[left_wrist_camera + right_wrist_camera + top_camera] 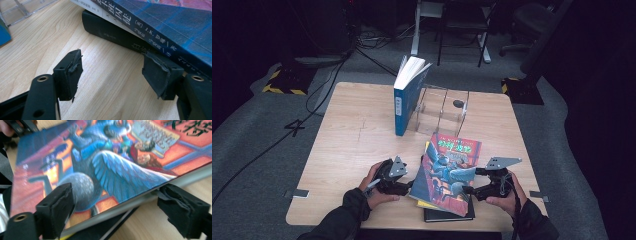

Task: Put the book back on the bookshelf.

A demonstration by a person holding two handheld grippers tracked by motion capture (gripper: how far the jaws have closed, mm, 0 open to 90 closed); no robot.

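Two tools: left tool point(404, 187) and right tool point(472, 190), both open.
Top book point(447, 172): tilted, edge between right tool's pads, ready to lift.

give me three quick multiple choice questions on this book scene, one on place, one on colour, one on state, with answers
1. Where does the colourful illustrated book lie?
A. on top of a black book near the table's front edge
B. inside the clear rack
C. on the floor

2. What colour is the cover of the upright book beside the clear rack?
A. red
B. blue
C. green

3. How do the jaws of the left gripper stand?
A. shut on the black book's spine
B. open, bare table between them
C. shut on a pen

Answers: 1 A, the black book shows under it in the high view. 2 B, its cover and spine are blue. 3 B, the left gripper view shows wood grain between the pads.
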